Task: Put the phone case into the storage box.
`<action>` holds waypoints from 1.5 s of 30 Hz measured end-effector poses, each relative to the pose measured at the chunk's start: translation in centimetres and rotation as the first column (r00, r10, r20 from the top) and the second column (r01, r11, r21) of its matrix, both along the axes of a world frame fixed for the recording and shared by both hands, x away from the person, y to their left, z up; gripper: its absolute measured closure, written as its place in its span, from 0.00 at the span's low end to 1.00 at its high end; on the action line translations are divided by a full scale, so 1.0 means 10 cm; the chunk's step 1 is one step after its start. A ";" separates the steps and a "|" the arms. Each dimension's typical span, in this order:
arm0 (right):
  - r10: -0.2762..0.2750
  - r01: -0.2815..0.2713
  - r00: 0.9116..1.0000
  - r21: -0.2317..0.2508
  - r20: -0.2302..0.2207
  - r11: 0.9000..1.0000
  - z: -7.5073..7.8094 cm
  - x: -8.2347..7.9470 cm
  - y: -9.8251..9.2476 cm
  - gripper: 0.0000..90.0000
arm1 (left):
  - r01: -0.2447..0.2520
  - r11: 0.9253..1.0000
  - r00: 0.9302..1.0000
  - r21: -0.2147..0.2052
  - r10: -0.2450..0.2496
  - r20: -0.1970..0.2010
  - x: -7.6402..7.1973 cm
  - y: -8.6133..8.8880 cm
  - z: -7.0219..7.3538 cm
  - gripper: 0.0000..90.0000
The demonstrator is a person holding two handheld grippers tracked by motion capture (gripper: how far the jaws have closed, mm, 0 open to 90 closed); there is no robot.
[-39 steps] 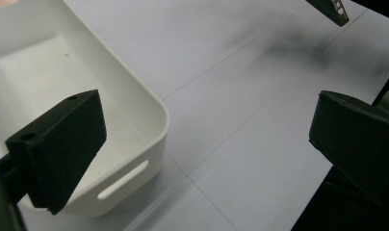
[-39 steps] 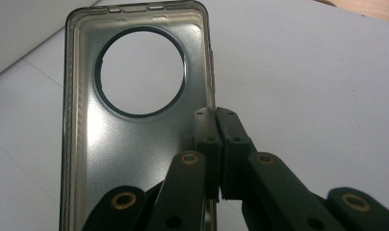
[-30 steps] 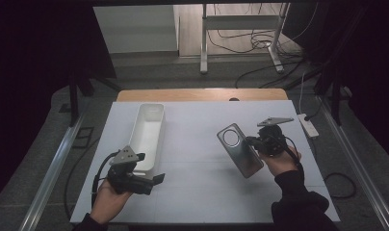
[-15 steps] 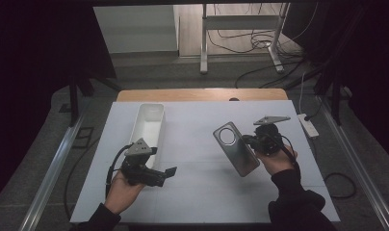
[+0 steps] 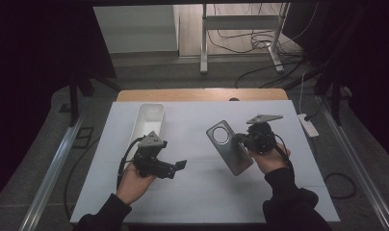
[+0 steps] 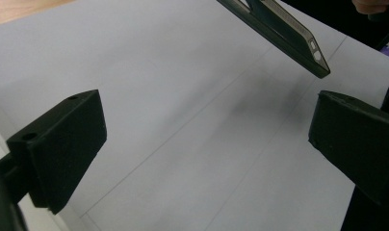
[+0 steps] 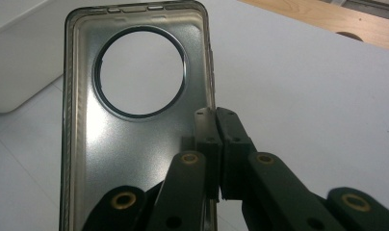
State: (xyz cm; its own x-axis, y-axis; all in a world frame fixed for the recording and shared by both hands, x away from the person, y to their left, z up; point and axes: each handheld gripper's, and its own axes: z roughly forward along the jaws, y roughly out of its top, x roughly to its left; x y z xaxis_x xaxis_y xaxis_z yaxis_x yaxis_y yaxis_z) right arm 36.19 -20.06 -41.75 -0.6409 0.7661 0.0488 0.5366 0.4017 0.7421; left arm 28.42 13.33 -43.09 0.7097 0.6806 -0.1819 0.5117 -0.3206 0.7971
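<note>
High view, left to right: the white tray (image 5: 149, 122) lies near the table's (image 5: 197, 202) left edge, and as far as its inside shows, nothing is in it. Just in front of it the left gripper (image 5: 179, 165) hovers with its jaws spread wide and nothing between them, pointing at the case (image 5: 229, 147). The case, a clear smoky phone cover with a round camera hole, is held tilted above the table's middle, right of the tray. The right gripper (image 5: 240, 139) is clamped on its thin side wall.

That pinch catches just one edge, so the case could pivot or slip free if the left gripper nudges it. A soft wall may also flex and pop out from between the pads.
</note>
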 end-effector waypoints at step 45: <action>0.065 -0.065 0.997 0.016 0.039 0.998 -0.01 -0.07 0.51 0.99 | 0.065 0.997 0.996 -0.033 -0.067 -0.064 0.37 -0.47 -0.14 0.08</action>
